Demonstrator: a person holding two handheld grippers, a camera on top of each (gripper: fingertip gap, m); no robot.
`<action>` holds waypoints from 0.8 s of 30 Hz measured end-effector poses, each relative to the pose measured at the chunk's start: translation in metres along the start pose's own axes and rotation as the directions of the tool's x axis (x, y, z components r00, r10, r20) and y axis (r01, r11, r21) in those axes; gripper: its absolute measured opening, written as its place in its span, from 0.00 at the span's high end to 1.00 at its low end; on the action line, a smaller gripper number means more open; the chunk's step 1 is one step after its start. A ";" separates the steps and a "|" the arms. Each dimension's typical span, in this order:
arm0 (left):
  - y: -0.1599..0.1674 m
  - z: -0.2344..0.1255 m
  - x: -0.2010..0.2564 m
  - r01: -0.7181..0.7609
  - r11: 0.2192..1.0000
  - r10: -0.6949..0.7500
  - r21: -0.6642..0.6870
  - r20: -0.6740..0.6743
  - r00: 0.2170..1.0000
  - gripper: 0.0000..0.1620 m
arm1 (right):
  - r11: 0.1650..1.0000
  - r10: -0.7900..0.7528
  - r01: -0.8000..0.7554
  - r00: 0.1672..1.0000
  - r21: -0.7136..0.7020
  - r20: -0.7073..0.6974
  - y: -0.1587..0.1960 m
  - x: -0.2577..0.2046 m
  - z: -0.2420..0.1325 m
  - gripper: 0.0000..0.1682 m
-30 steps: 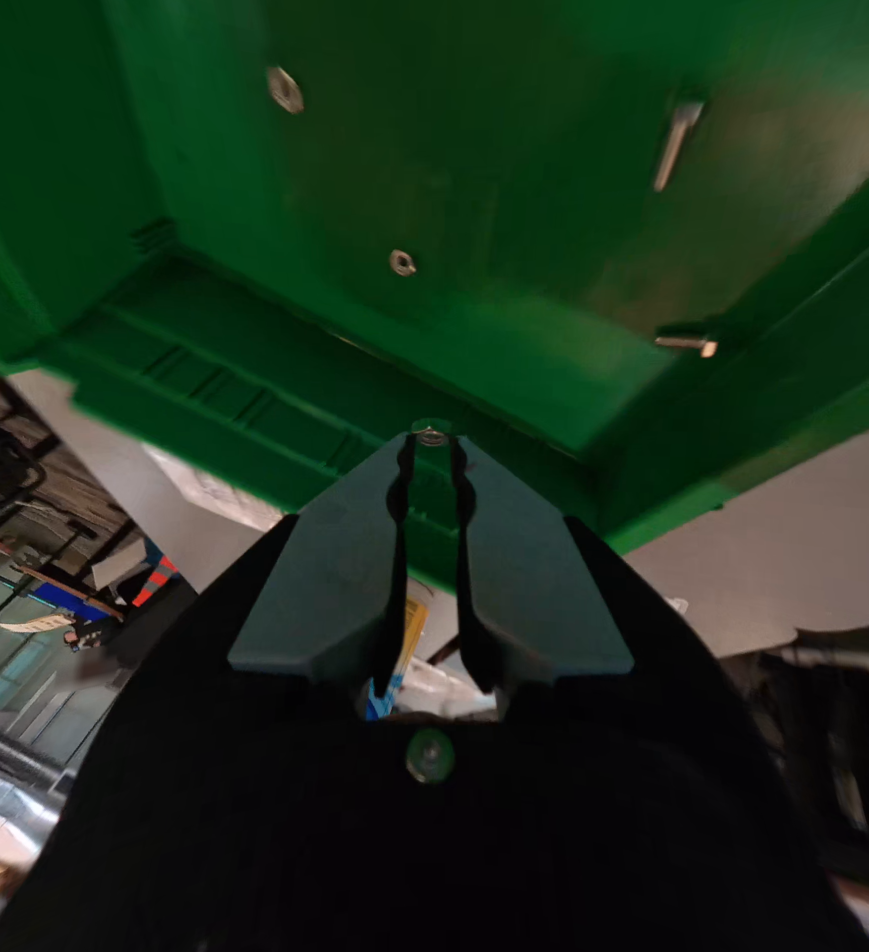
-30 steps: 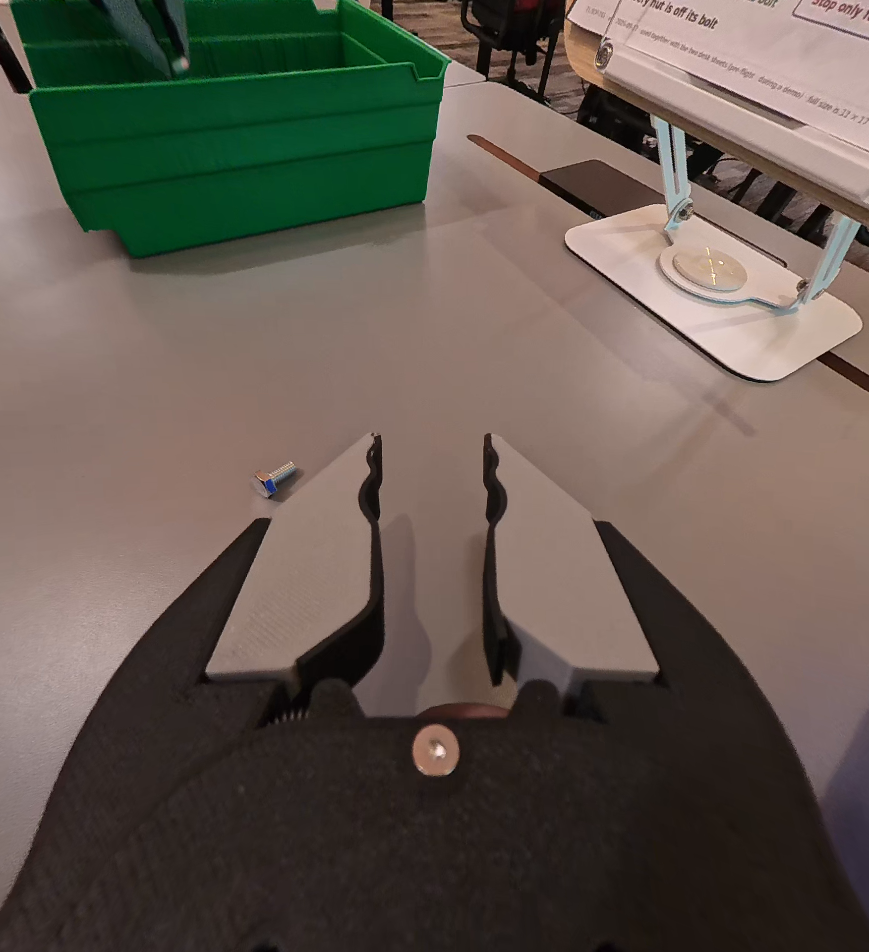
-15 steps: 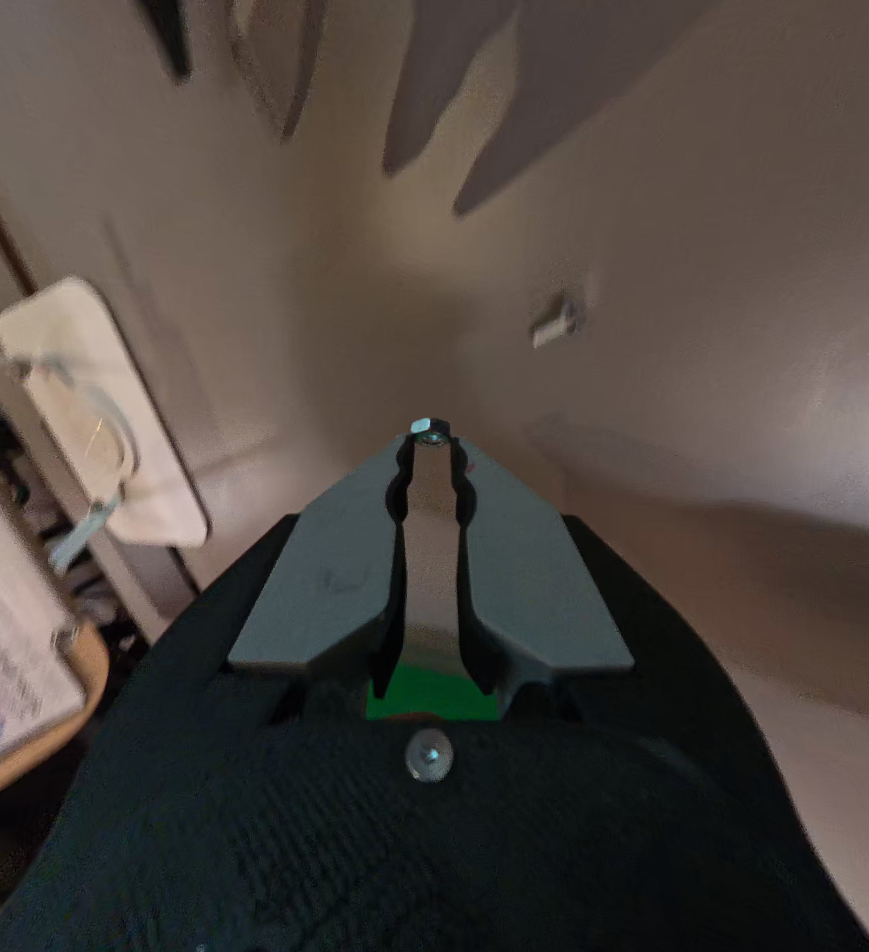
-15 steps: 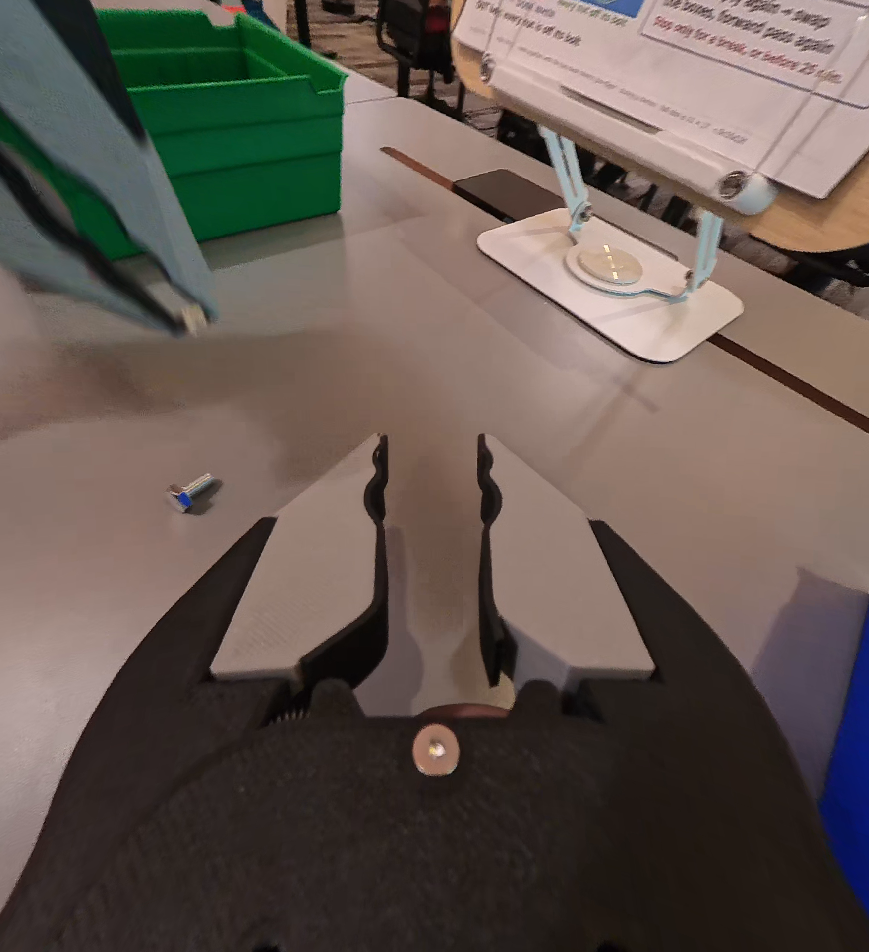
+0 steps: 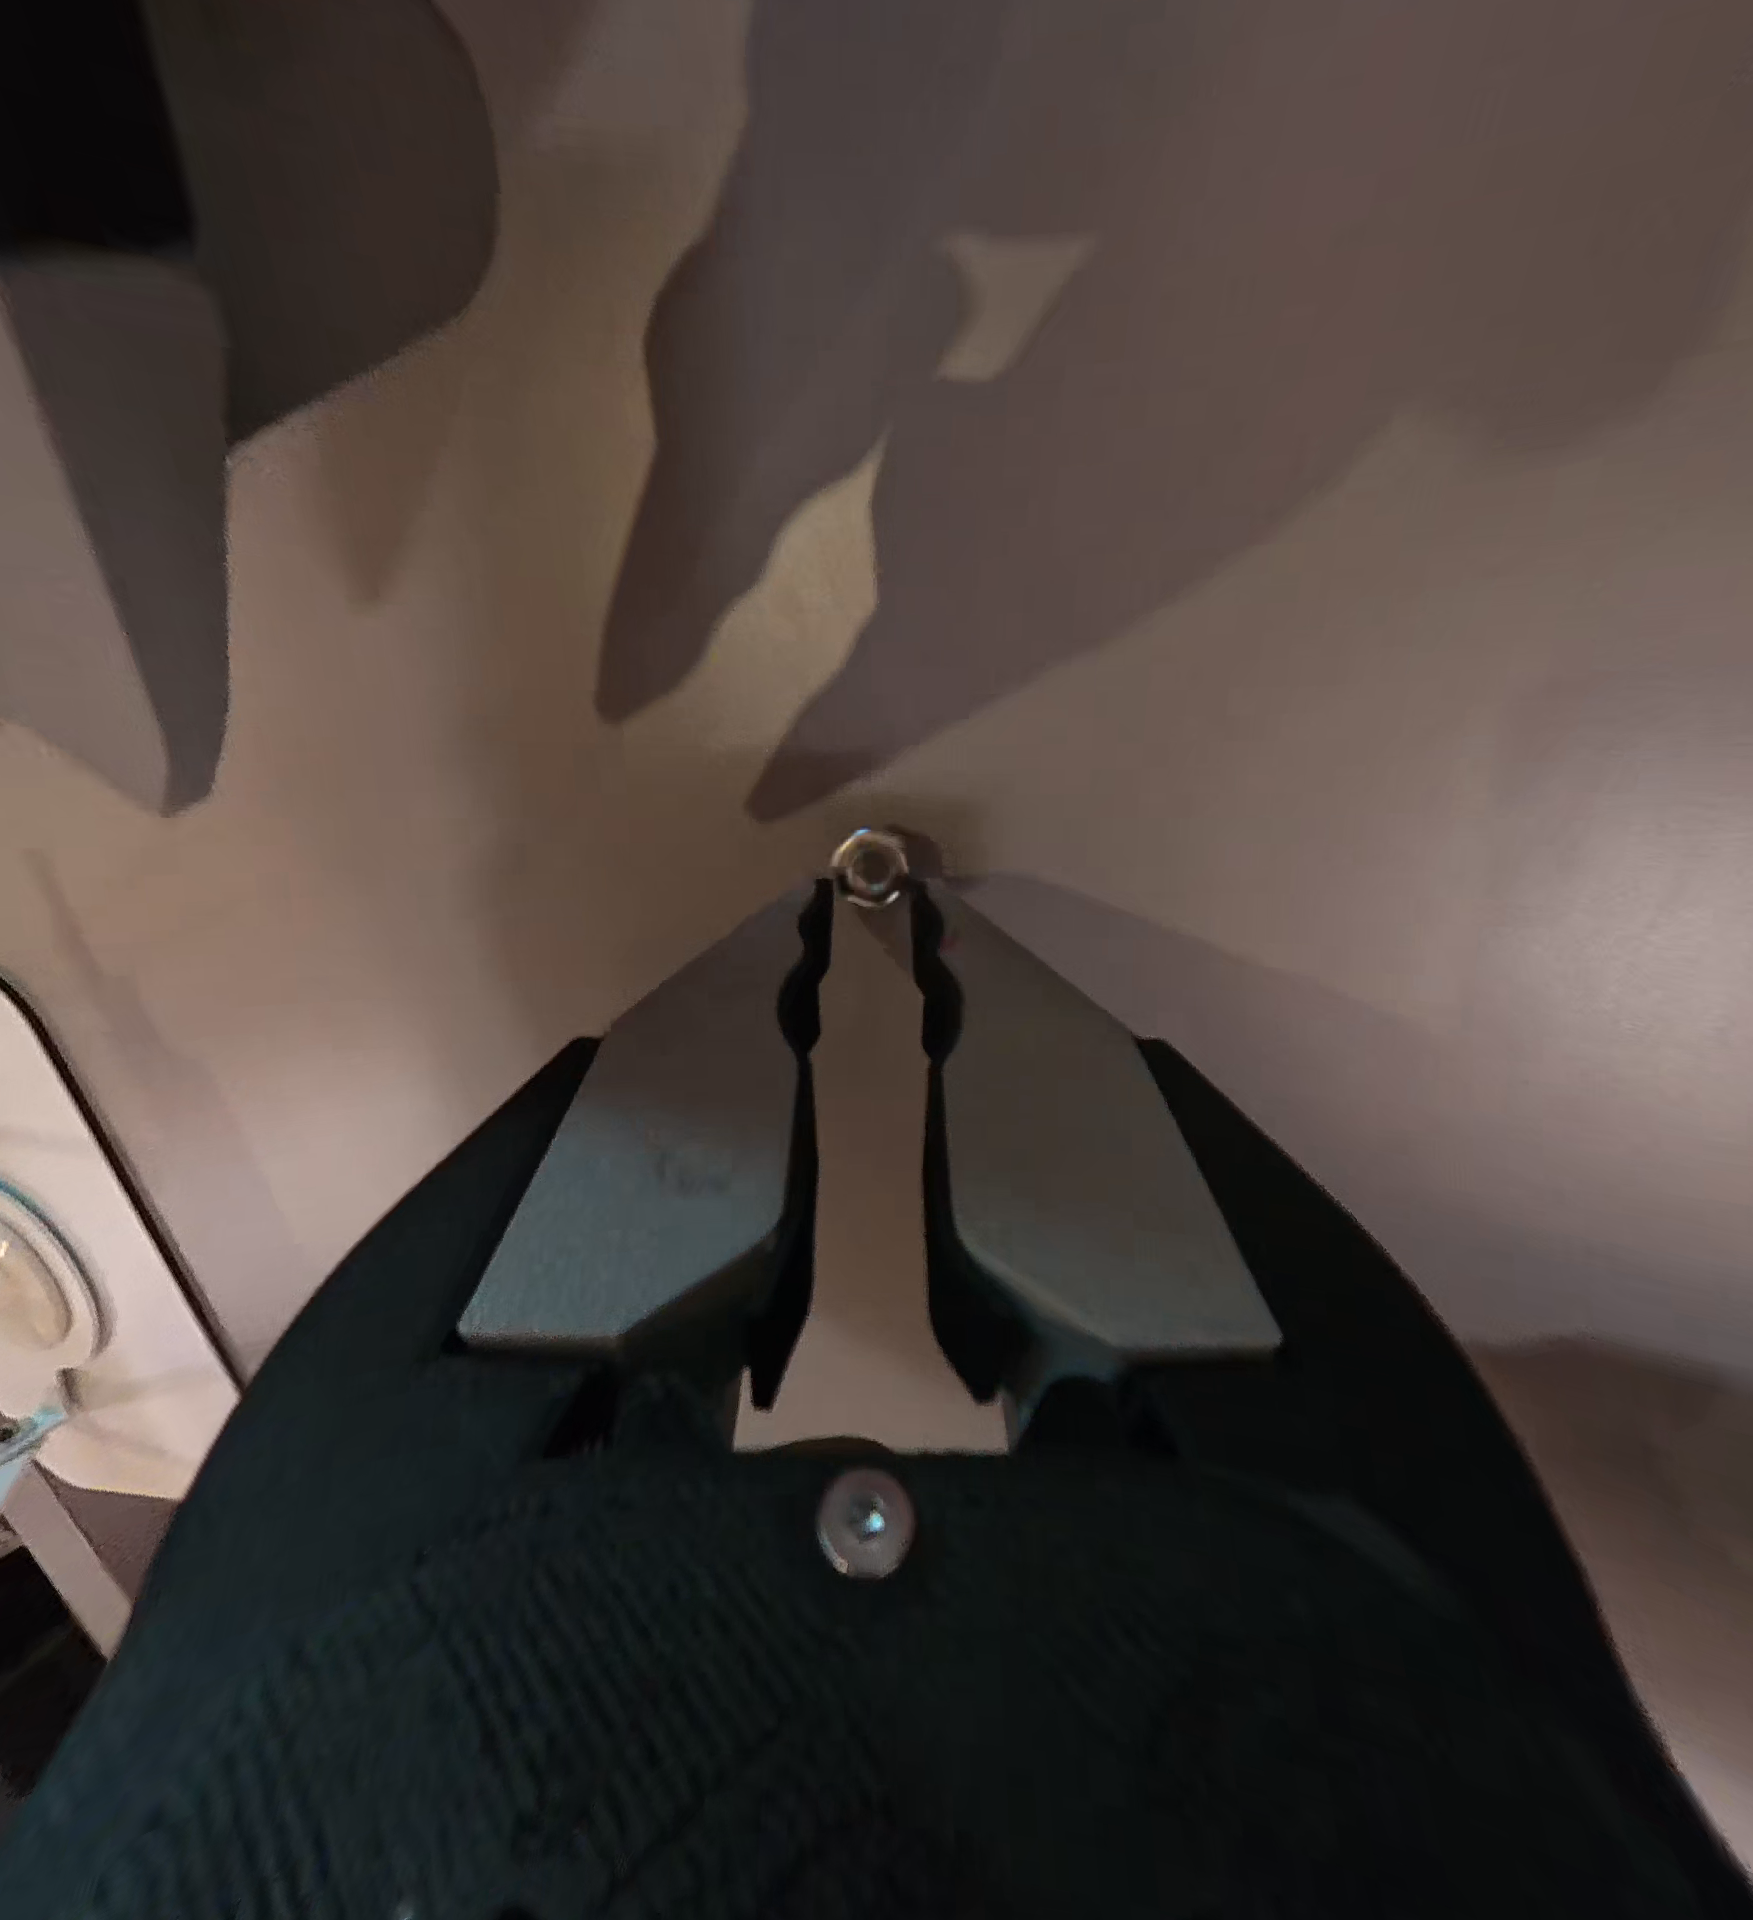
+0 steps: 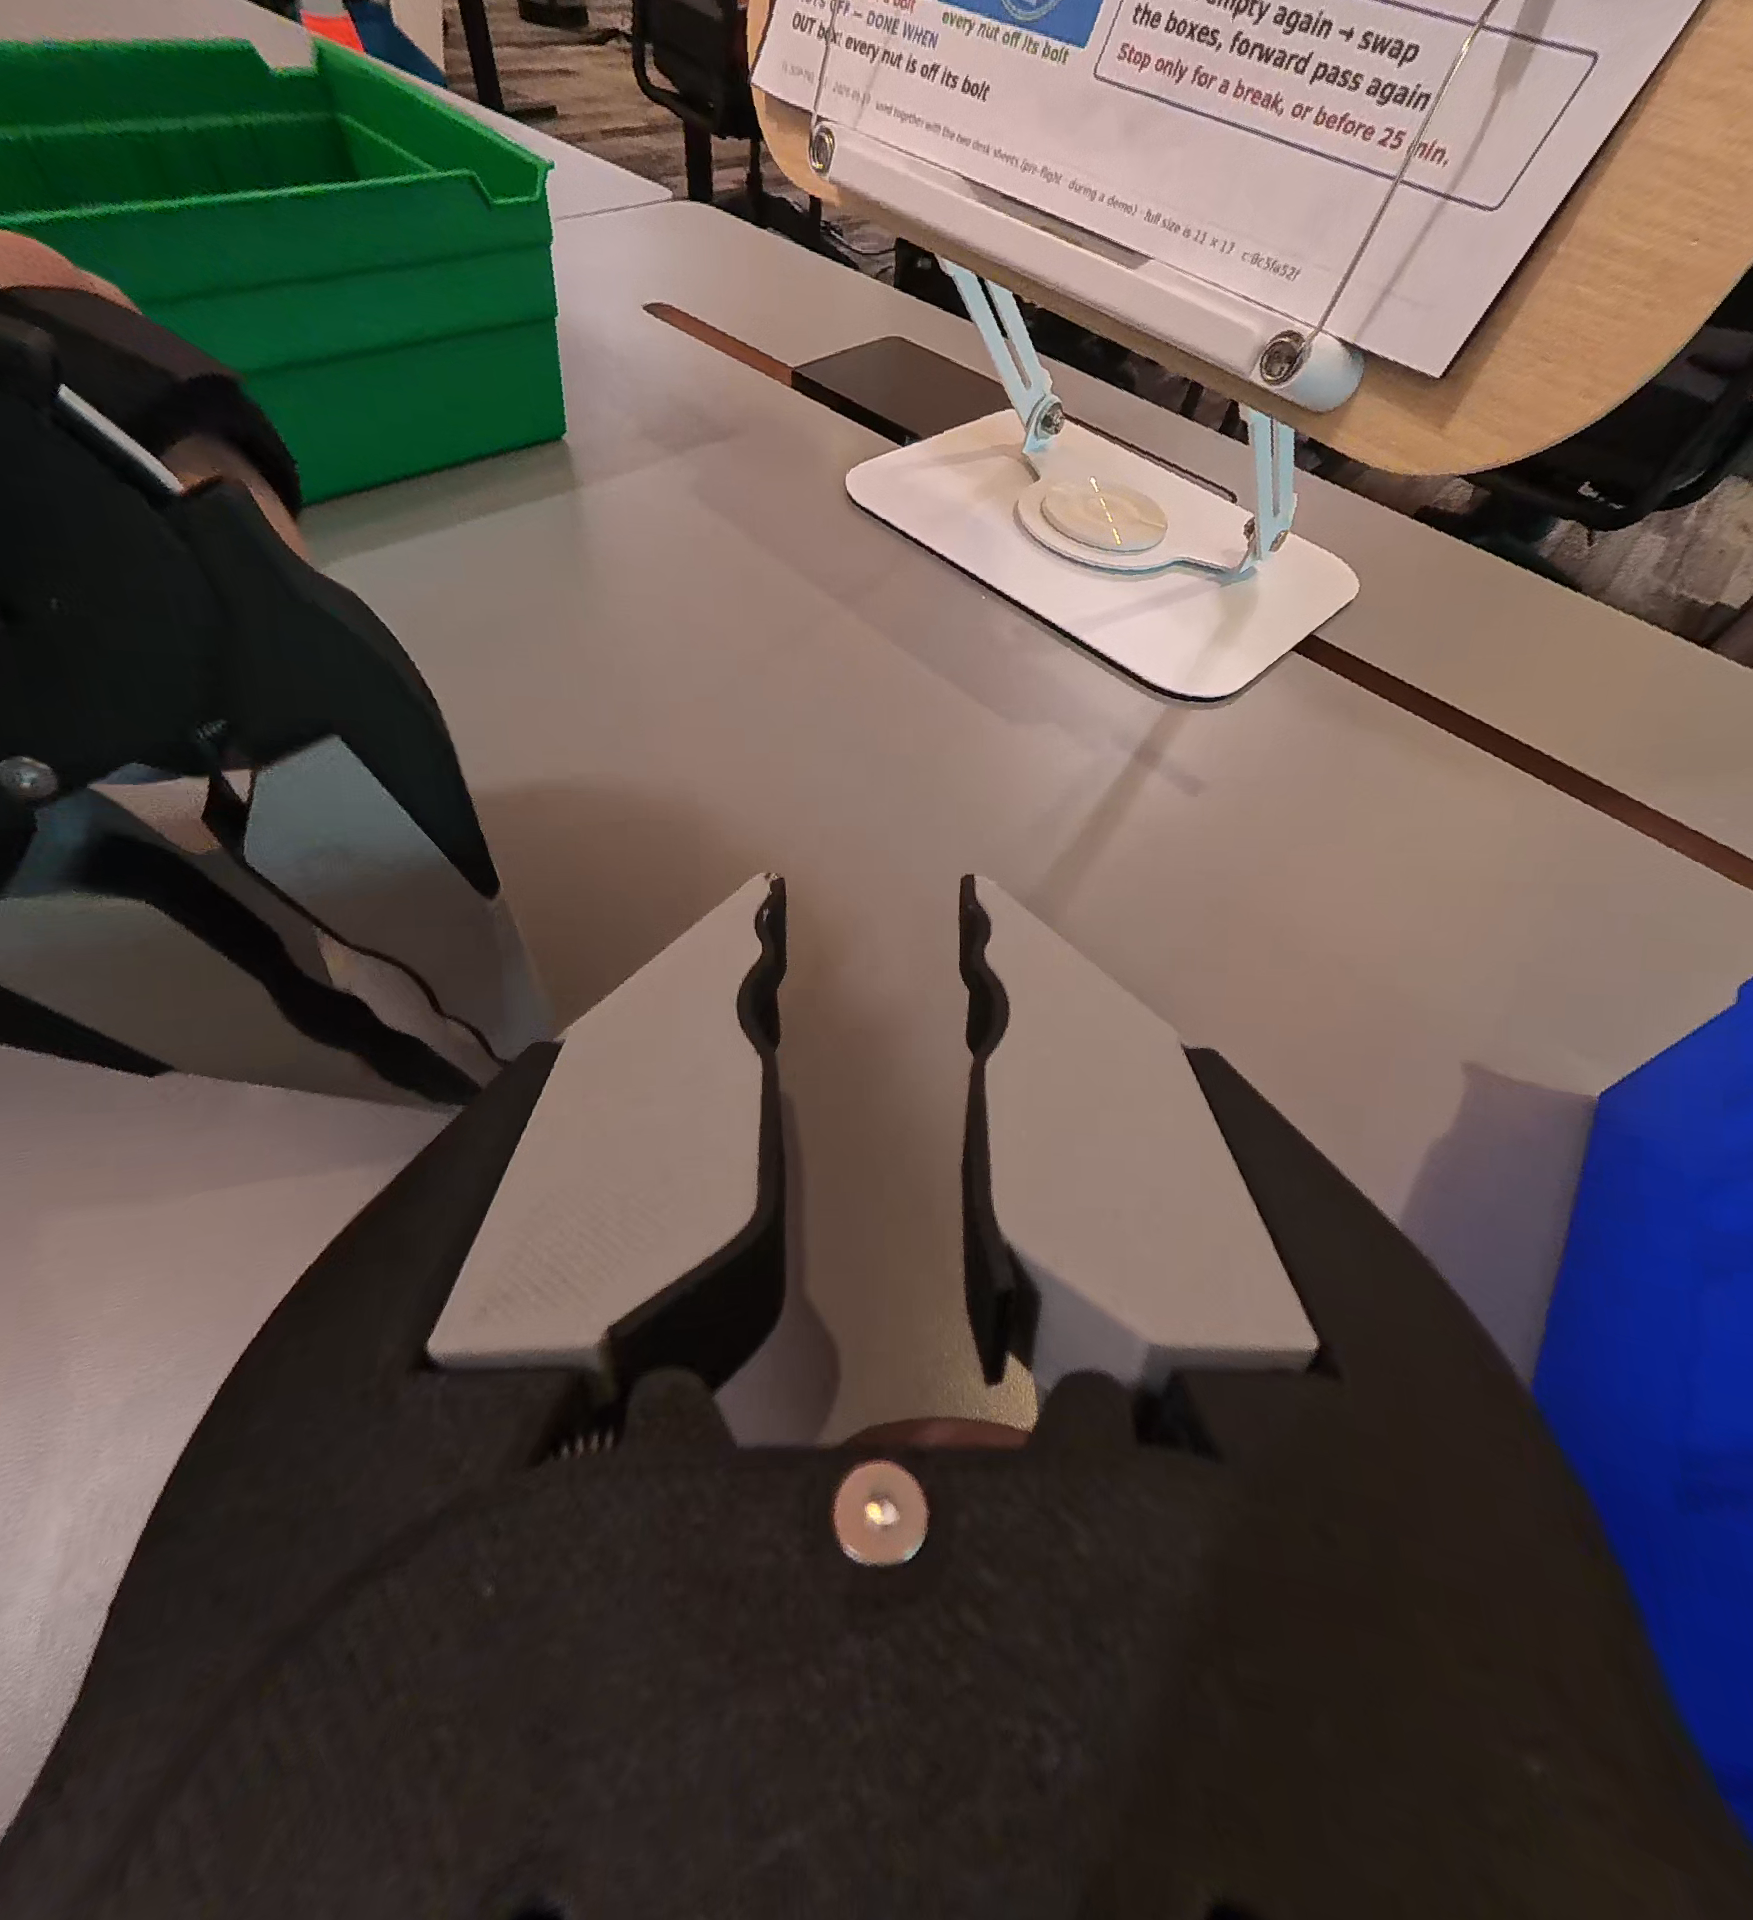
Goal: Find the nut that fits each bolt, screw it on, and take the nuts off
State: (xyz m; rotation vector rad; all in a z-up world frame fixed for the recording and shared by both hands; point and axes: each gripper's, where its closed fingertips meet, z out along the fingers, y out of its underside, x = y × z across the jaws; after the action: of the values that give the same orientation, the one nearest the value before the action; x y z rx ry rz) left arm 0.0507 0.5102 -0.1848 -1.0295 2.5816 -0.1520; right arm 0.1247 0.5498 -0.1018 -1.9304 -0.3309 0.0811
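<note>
So the left gripper (image 5: 870, 891), the black one with grey wedge-shaped fingers, is pinching a small silver hex nut (image 5: 868, 868) right at the very tips, with the nut's hole facing the camera. The fingers are nearly together, just the width of the nut between them. It's pointing down at the plain grey tabletop (image 5: 1371, 935), and the nut looks very close to the surface, though I honestly can't tell if it's touching. There are big soft shadows of gripper fingers spread over the table above it. Off at the left edge you can see the white flat base of a stand (image 5: 30, 1195). From the right wrist view, the right gripper (image 6: 872, 904), same black and grey build, has its fingers spread apart with nothing between them, sitting low over the table. The left gripper shows up on its left side, angled down toward the table, tips hidden behind the right one's finger. Further back there's a green plastic bin with dividers (image 6: 332, 270), a wooden board with a printed sheet on the white stand (image 6: 1267, 156), and a blue plastic box (image 6: 1703, 1351) at the right edge.
</note>
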 end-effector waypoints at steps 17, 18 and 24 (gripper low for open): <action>0.048 -0.088 -0.048 0.445 0.607 -0.608 0.659 0.023 0.794 0.81 | 0.995 0.081 -0.091 0.980 0.043 0.182 -0.008 -0.025 -0.003 0.80; 0.054 -0.088 -0.050 0.491 0.541 -0.653 0.683 -0.028 0.757 0.81 | 0.994 0.094 -0.106 0.964 0.036 0.250 -0.009 -0.039 -0.003 0.81; 0.077 -0.079 -0.059 0.658 0.333 -0.793 0.675 -0.178 0.583 0.79 | 0.990 0.116 -0.053 0.826 -0.128 0.552 0.010 -0.123 -0.006 0.84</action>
State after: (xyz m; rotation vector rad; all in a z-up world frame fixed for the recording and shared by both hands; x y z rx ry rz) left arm 0.0122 0.6043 -0.1115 -1.6759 1.4112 -1.1033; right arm 0.0096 0.5079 -0.1209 -1.9982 -0.6493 0.7153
